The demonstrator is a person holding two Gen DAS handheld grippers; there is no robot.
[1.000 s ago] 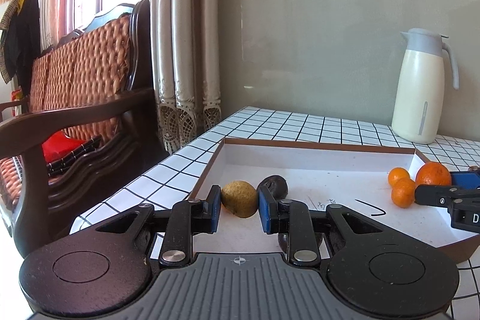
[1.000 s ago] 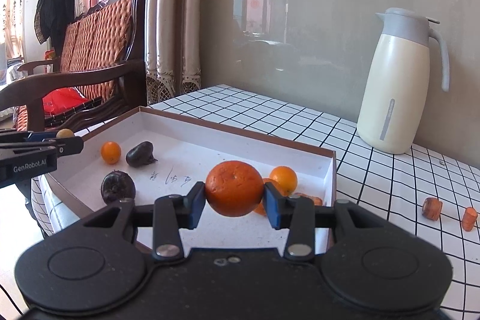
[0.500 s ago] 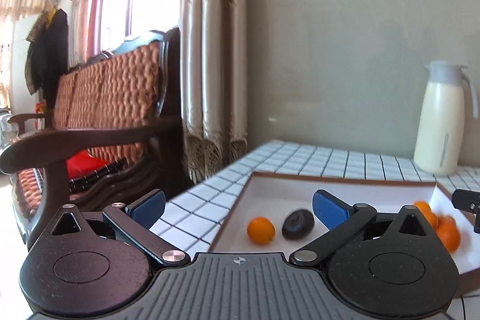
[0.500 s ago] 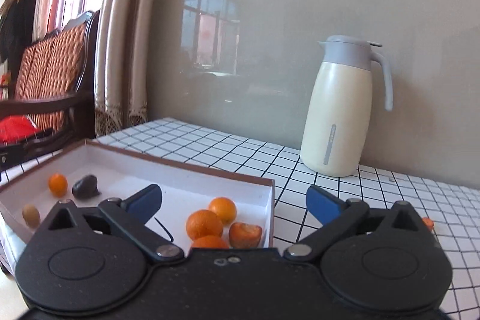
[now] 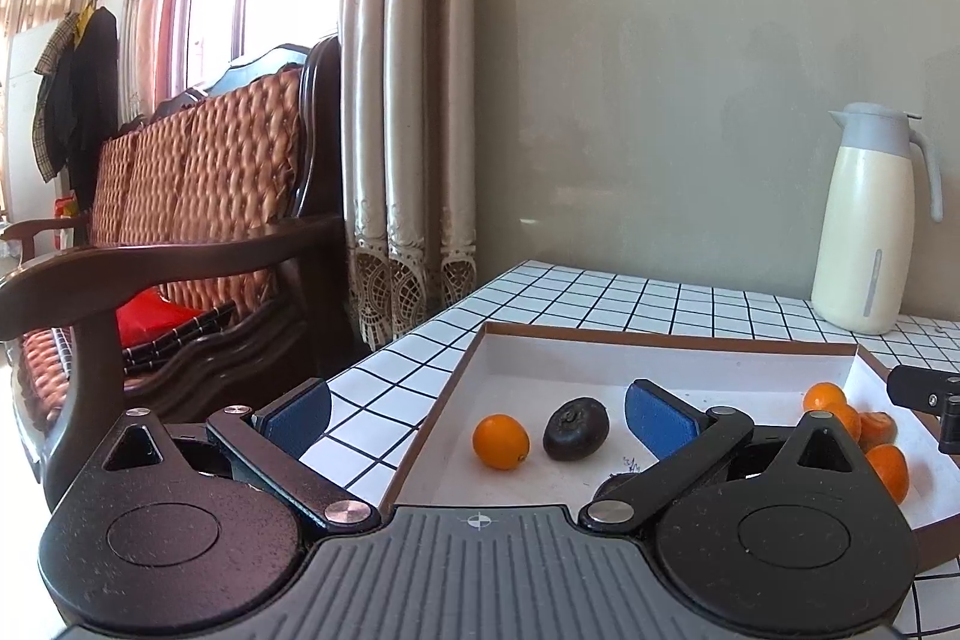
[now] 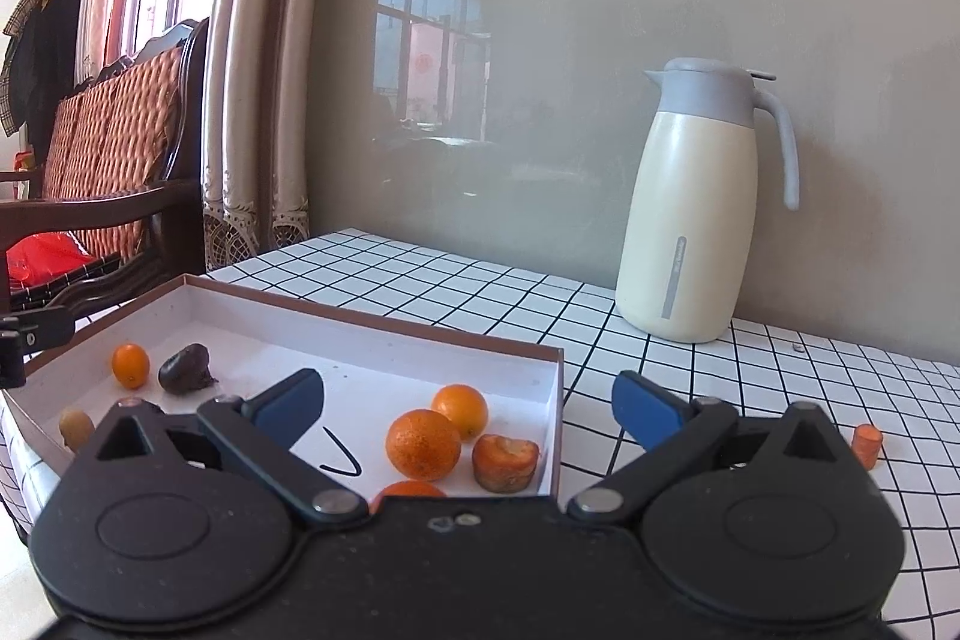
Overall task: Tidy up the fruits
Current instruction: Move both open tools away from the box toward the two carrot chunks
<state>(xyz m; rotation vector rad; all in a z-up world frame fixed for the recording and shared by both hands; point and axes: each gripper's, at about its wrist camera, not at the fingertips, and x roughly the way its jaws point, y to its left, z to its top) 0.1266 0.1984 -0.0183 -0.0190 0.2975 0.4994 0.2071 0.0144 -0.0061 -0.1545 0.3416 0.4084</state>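
Observation:
A shallow brown-rimmed tray [image 5: 660,335] [image 6: 384,317] with a white floor lies on the tiled table. At its left end lie a small orange [image 5: 500,441] [image 6: 130,365], a dark wrinkled fruit [image 5: 576,429] [image 6: 185,369] and a brownish-yellow fruit [image 6: 75,426]. At its right end several oranges [image 6: 423,443] [image 5: 887,467] are grouped with a peeled piece [image 6: 504,462]. My left gripper [image 5: 477,415] is wide open above the tray's left end, holding nothing. My right gripper [image 6: 468,400] is wide open above the right end, also holding nothing.
A cream thermos jug [image 6: 696,214] [image 5: 867,220] stands at the back by the wall. A small orange chunk [image 6: 867,445] lies on the tiles right of the tray. A wooden chair with a woven back [image 5: 198,220] and curtains [image 5: 408,100] stand left of the table.
Both grippers have opened wide and drawn back and tilted up. The left let go of the brownish-yellow fruit, the right released the large orange among the group at the tray's right end.

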